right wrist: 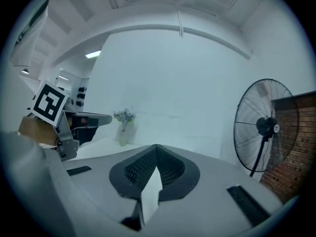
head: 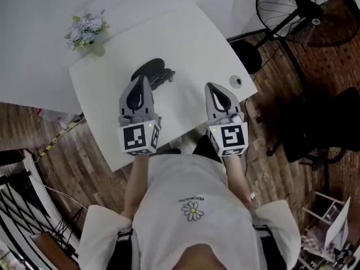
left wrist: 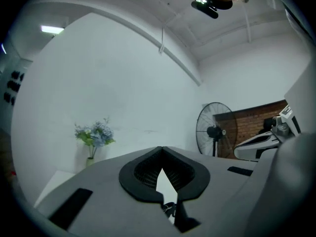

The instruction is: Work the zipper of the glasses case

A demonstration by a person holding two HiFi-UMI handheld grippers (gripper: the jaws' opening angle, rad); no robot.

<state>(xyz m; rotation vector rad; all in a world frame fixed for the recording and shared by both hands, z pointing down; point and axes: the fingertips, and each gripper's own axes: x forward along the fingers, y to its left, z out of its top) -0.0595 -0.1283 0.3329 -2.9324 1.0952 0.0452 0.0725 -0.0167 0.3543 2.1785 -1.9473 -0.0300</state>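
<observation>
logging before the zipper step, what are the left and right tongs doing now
Left tongs: closed, holding nothing.
Right tongs: closed, holding nothing.

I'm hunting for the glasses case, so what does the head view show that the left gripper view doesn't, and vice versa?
Only the head view: the black glasses case lying on the white table, just beyond the tips of the shut left gripper. Only the left gripper view: a lit ceiling light and a brick wall. Both: the flowers and the standing fan.
</observation>
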